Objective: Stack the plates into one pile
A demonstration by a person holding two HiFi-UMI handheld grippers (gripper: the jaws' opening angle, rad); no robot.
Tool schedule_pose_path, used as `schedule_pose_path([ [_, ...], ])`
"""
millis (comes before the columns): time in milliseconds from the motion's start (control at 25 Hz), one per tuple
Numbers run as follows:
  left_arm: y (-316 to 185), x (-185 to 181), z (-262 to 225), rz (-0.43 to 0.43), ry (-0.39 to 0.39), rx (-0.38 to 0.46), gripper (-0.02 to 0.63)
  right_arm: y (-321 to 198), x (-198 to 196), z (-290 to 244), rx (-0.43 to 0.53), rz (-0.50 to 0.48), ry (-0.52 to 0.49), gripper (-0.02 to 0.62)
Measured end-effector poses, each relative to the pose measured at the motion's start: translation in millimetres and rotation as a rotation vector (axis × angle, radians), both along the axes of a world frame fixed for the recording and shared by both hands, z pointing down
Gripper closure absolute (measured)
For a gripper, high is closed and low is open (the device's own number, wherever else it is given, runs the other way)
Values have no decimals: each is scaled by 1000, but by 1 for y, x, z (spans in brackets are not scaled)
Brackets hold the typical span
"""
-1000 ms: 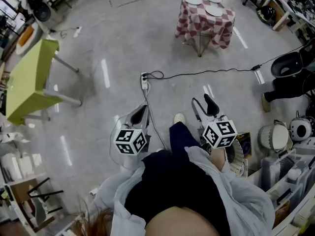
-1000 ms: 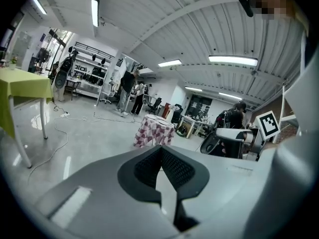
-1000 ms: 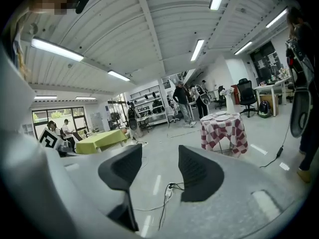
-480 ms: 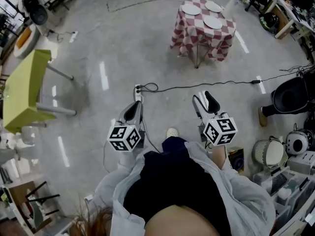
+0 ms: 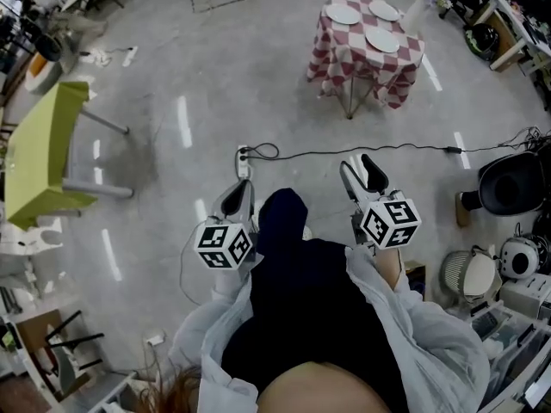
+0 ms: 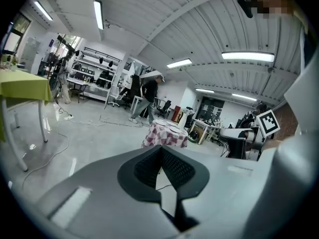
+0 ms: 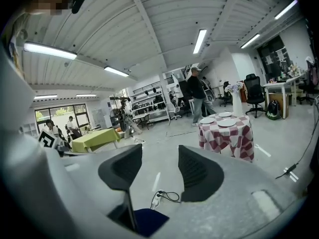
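Observation:
A small table with a red-and-white check cloth (image 5: 366, 46) stands far ahead across the floor. Three white plates lie apart on it: one at the left (image 5: 343, 14), one at the back (image 5: 384, 10), one at the front (image 5: 381, 40). My left gripper (image 5: 238, 198) is held low in front of me, its jaws shut with nothing between them, pads meeting in the left gripper view (image 6: 160, 151). My right gripper (image 5: 362, 170) stands open and empty. The table (image 7: 227, 133) and a plate (image 7: 227, 123) show beyond the right gripper (image 7: 159, 156).
A power strip with a black cable (image 5: 244, 157) lies on the floor just ahead. A green table (image 5: 39, 157) stands at the left, a black chair (image 5: 508, 183) and cluttered shelves at the right. My dark-trousered knee (image 5: 280, 218) is between the grippers. A person (image 7: 199, 96) stands behind the table.
Both grippers have moved forward over the floor with the person's walk. A knee has swung forward between them where a shoe showed before. Jaws are unchanged.

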State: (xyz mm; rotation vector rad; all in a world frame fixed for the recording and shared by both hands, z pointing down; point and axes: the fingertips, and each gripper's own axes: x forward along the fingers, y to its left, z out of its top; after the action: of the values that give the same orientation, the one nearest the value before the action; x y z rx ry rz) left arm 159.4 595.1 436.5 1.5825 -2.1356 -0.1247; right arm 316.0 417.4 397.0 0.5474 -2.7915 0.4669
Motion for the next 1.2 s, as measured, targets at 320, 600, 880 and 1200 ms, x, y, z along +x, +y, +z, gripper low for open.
schedule_pose_path([
  [320,-68,-45,4,41,-13,-2,592,-61,-43,8,-7,22,11,371],
  [600,-159,-123,-9,77,-13,12,592,-147,-114,-13,0,68,-22,380],
  [880,-242,-188,-31,152,-34,36,592,-217,-169,-34,15,133,-30,379],
  [1200,-307,-247,-27,184,-27,48,592,-281,-215,-35,32,193,-30,380],
])
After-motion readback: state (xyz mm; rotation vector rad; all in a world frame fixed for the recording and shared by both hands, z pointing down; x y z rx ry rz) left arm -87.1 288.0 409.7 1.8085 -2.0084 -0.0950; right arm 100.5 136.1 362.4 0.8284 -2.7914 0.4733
